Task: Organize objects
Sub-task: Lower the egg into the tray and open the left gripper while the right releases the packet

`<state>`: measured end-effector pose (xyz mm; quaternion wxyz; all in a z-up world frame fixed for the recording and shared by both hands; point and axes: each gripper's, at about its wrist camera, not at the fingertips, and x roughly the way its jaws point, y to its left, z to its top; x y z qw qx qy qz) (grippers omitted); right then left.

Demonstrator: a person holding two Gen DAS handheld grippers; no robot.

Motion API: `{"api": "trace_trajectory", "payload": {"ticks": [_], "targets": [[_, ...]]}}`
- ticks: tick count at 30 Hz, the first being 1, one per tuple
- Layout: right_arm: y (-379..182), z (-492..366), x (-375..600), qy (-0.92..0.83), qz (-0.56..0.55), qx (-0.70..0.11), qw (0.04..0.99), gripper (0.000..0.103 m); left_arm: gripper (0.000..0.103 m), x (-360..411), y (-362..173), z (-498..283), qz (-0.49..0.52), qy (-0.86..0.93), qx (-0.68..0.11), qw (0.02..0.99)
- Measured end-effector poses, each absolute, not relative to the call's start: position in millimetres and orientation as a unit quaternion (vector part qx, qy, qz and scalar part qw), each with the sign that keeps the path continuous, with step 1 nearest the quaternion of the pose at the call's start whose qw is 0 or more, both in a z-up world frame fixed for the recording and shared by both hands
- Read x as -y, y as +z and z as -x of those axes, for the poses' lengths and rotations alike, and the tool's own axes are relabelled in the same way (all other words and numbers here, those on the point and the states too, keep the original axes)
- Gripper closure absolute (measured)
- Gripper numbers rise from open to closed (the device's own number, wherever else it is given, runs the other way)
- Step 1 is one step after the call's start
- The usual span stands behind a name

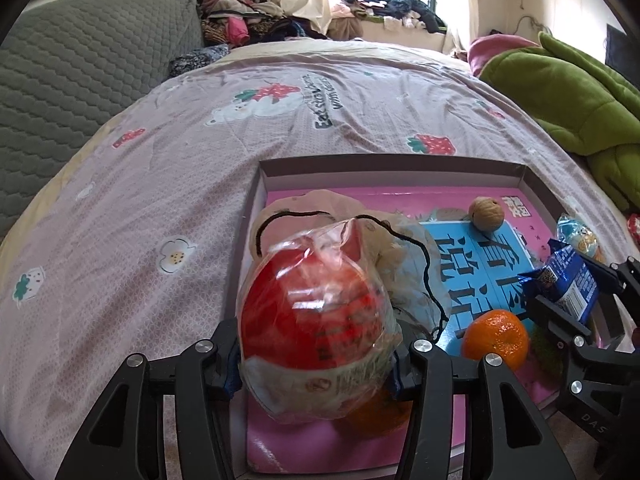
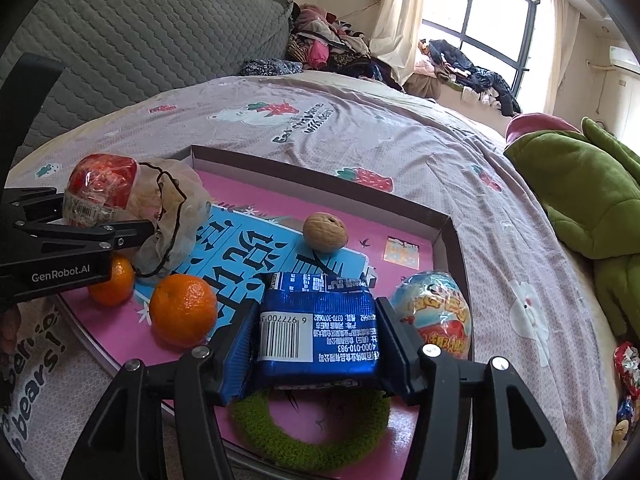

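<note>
My left gripper [image 1: 316,356] is shut on a clear plastic bag with a red ball-shaped snack [image 1: 312,320] and holds it over the left end of a shallow pink box [image 1: 392,170]; the bag also shows in the right wrist view [image 2: 100,184]. My right gripper [image 2: 316,344] is shut on a blue foil snack packet [image 2: 320,332], held above the box [image 2: 440,220]; the packet also shows in the left wrist view [image 1: 568,284]. In the box lie two oranges [image 2: 184,308] [image 2: 114,280], a walnut [image 2: 325,232], a green fuzzy ring [image 2: 312,436] and a wrapped egg-shaped toy [image 2: 440,316].
The box lies on a pink printed bedsheet [image 1: 160,184]. A green blanket [image 2: 580,200] is bunched at the right. A grey quilted headboard [image 1: 80,72] stands at the left. Small wrapped sweets [image 2: 626,364] lie on the sheet at the far right. Clothes are piled by the window.
</note>
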<state>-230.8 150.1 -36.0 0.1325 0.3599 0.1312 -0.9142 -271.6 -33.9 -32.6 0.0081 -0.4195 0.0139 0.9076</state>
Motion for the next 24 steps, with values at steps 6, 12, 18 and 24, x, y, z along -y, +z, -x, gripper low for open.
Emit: {"api": "trace_trajectory", "payload": {"ticks": [6, 12, 18, 24], "targets": [[-34, 231, -152, -0.914, -0.363, -0.122, 0.135, 0.046, 0.041, 37, -27, 269, 0.414, 0.91, -0.007, 0.007], [-29, 229, -151, -0.917, -0.356, -0.117, 0.138, 0.046, 0.039, 39, -22, 265, 0.408, 0.913, -0.005, 0.005], [-27, 228, -152, -0.918, -0.355, -0.113, 0.138, 0.046, 0.036, 40, -15, 261, 0.399, 0.917, -0.006, 0.0], [-24, 226, -152, -0.919, -0.351, -0.112, 0.139, 0.046, 0.035, 43, -8, 257, 0.392, 0.92, -0.008, -0.005]]}}
